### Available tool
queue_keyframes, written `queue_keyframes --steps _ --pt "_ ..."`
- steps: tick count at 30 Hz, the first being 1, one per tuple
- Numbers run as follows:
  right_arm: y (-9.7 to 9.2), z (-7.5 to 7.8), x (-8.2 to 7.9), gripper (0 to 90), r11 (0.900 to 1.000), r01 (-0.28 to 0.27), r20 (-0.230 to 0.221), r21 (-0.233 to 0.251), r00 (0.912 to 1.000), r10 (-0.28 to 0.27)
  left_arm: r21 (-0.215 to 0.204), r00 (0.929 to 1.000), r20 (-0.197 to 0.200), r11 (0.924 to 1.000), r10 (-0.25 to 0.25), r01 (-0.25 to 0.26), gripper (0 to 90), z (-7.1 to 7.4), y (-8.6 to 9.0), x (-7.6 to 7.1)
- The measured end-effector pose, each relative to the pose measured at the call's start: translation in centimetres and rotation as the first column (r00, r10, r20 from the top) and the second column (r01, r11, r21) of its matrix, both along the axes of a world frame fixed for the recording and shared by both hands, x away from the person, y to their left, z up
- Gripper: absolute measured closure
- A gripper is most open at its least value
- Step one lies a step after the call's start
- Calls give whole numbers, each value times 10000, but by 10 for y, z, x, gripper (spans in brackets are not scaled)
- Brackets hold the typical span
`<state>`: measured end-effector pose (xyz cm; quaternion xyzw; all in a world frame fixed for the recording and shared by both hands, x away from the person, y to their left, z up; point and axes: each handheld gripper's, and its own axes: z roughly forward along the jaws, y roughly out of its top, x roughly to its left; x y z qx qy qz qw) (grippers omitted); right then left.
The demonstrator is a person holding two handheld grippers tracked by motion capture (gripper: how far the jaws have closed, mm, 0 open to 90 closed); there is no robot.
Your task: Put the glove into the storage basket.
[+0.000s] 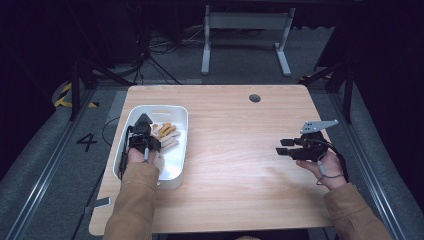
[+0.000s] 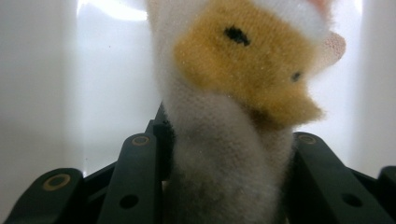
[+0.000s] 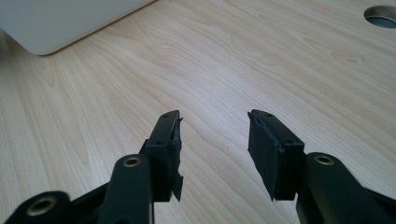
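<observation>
On the wooden table (image 1: 235, 150) we see the white bin (image 1: 176, 172) at the left, with the plush toy (image 2: 224, 140) inside it, the left gripper (image 1: 144, 131) clamped on it. We judge the grab made and the lift-out yet to come. The right gripper (image 3: 214, 140) hangs wide and empty over bare wood. A floor "4" (image 1: 86, 142) is the sole writing.

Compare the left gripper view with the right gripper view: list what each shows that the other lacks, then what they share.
Left gripper view alone: a fuzzy white and yellow sock pinched between the left gripper jaws, with the white bin's inner wall behind. Right gripper view alone: the right gripper with jaws apart and nothing between them, the bare wooden table and its cable hole. Shared: the white bin, there seen from outside at the top left.
</observation>
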<state>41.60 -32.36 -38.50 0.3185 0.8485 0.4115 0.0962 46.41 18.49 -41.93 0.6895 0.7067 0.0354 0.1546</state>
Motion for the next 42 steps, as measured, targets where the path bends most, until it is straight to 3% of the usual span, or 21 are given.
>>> queue_keyframes --steps 10,11,13,16,22,24,25,26,30,36,42 --pt "0 0 0 541 10000 -38 48 19 10000 38 -76 9995 -285 9999 -103 101 584 -2 -1 1" --pt "0 0 0 541 10000 -36 57 18 10000 36 -267 9992 -410 9996 -25 14 504 -4 -1 2" --pt "0 0 0 540 10000 -29 55 -7 10000 29 -249 9987 -510 9996 83 -95 418 -6 -2 3" --pt "0 0 0 540 10000 13 4 -12 10000 -13 -296 9969 -782 9995 87 -110 333 -10 -4 5" --pt "-1 0 0 540 10000 41 27 21 10000 -41 -160 9958 -915 9999 32 -47 255 -12 -5 5" --pt "0 0 0 540 10000 42 20 15 10000 -42 -193 9958 -912 9998 11 -29 247 -12 -5 5" --pt "0 0 0 539 10000 32 26 24 10000 -32 -277 9964 -848 9996 -45 22 171 -11 -6 5" --pt "0 0 0 539 10000 21 31 41 10000 -21 -351 9964 -819 9992 -234 206 153 -10 -7 4" --pt "0 0 0 540 10000 14 43 38 10000 -14 -262 9960 -824 9991 -347 326 115 -8 -10 6" --pt "-1 0 0 539 10000 34 50 55 10000 -34 -514 9969 -556 9972 -564 536 21 -4 -7 5" --pt "0 1 1 538 10000 20 51 80 10000 -20 -608 9979 -271 9965 -586 569 10 2 -4 4"
